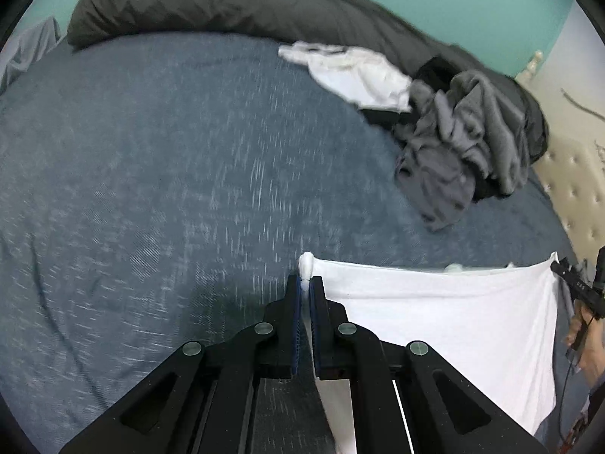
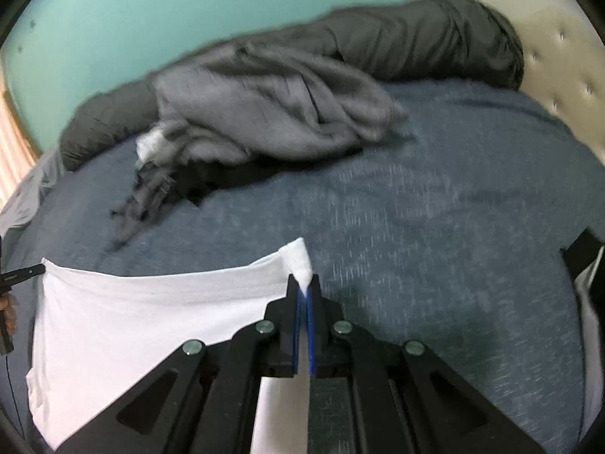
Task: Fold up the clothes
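Note:
A white garment hangs stretched between both grippers above the blue bedspread. My left gripper is shut on its left top corner, a tuft of white cloth poking out past the fingertips. In the right wrist view the same white garment runs to the left, and my right gripper is shut on its right top corner. The right gripper also shows at the far right of the left wrist view, the left gripper at the far left of the right wrist view.
A heap of grey clothes lies on the bed ahead, with a crumpled white garment beside it. A dark rolled duvet lines the far edge below a teal wall. A tufted cream headboard stands at the right.

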Tool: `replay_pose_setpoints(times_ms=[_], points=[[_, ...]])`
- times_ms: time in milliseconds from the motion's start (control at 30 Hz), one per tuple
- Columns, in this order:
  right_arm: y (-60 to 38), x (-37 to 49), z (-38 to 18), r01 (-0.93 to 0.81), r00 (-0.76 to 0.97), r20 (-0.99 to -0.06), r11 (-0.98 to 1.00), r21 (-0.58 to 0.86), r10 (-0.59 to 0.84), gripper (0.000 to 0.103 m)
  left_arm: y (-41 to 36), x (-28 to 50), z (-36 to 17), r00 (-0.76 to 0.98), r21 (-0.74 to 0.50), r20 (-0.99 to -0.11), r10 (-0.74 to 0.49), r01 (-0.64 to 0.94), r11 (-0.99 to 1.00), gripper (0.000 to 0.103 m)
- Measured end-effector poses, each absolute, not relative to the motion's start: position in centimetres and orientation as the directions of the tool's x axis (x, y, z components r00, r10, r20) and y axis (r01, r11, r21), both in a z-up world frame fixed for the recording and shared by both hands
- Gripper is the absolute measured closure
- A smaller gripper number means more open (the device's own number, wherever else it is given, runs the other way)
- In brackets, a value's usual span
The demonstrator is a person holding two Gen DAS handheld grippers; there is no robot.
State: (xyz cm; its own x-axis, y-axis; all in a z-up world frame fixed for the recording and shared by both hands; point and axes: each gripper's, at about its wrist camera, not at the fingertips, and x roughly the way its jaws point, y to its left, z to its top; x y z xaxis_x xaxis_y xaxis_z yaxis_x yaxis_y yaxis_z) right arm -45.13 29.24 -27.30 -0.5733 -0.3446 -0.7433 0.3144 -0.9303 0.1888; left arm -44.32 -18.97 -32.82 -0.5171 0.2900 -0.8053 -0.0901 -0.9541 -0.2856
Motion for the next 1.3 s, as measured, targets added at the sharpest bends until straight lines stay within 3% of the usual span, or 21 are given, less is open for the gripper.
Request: replay_pose_setpoints(times_ms=[200,300,467,567,667,867,933,1067,1133,1300], points=[[29.3,-45.8,-31.6,0.275,-0.490,-0.810,-0.938,0.209,-0.324,0.097,-19.8,-43.8,-34.2,-0.506,-0.293,-0.815,0.282,-0.061,-0.954,0.095],[30.3,-45.4,-31.2,0.249,-0.512,-0.810,-0.952,0.180,-0.287,0.091,-20.9,-43.2,-33.7,-0.515,-0.298,-0.812,0.275,-0.040,-0.954,0.093],[33.8,-44.2,-29.0,0.197,-0.541,-0.799,-0.963,0.183,-0.262,0.089,-23.9,-40.3,-32.0,-0.514,-0.355,-0.801,0.308,-0.006,-0.935,0.093],[35.4,-41.6,-28.0,0.224,-0.518,-0.792,-0.945,0.240,-0.324,0.088,-24.2,-37.0,-32.0,-0.482,-0.414,-0.793,0.372,-0.022,-0.910,0.090],[36.2,-37.7,-28.0,0.265,-0.453,-0.789,-0.908,0.323,-0.414,0.075,-23.6,-33.3,-32.4,-0.445,-0.442,-0.792,0.418,-0.056,-0.895,0.082],[37.2,-29.4,-28.9,0.298,-0.335,-0.798,-0.860,0.414,-0.501,0.073,-22.8,-26.0,-32.9,-0.381,-0.469,-0.797,0.468,-0.098,-0.878,0.081],[37.2,-27.6,-29.0,0.302,-0.313,-0.815,-0.865,0.400,-0.487,0.073,-22.5,-24.3,-32.8,-0.364,-0.462,-0.805,0.469,-0.112,-0.880,0.080],[37.4,-24.8,-29.1,0.292,-0.286,-0.841,-0.877,0.380,-0.460,0.066,-21.5,-21.2,-32.7,-0.326,-0.436,-0.825,0.461,-0.149,-0.887,0.068],[37.6,-23.7,-29.0,0.279,-0.282,-0.843,-0.880,0.384,-0.457,0.058,-20.9,-20.0,-32.7,-0.310,-0.424,-0.834,0.457,-0.170,-0.889,0.067],[37.7,-21.7,-28.9,0.301,-0.258,-0.852,-0.876,0.377,-0.456,0.058,-20.3,-18.7,-33.3,-0.284,-0.397,-0.856,0.432,-0.175,-0.901,0.067]])
